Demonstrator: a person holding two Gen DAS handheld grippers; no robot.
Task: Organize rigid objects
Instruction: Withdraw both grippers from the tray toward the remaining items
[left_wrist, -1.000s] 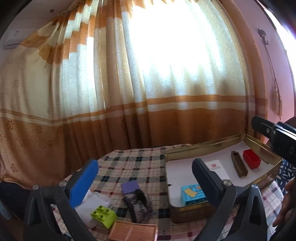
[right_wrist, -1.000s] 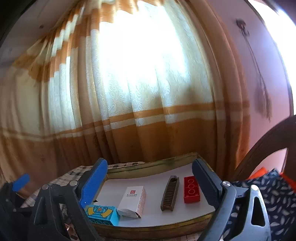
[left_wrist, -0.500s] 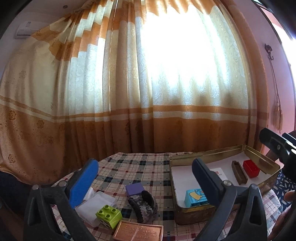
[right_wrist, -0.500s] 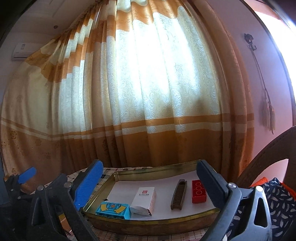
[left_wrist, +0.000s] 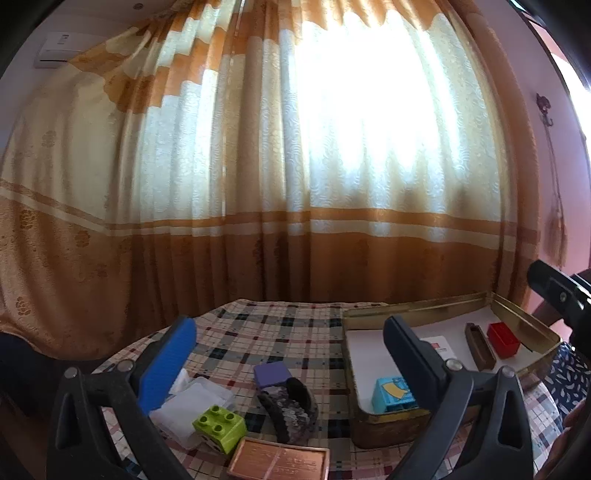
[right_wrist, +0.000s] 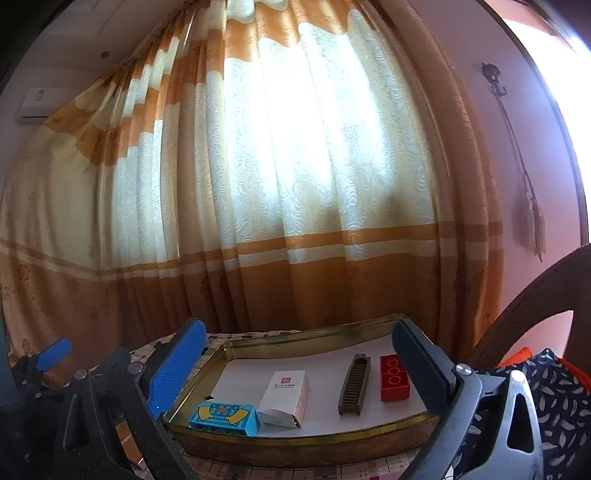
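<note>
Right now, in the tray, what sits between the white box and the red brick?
The brown comb-like bar, lying apart from both white box and red brick; clearest in the right wrist view.

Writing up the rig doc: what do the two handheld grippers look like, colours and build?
Both match: the left gripper and right gripper each have a black plastic frame with triangular cut-outs and silver pivot bolts. One finger carries a textured blue pad; the other pad looks dark navy. No cables or markings show.
</note>
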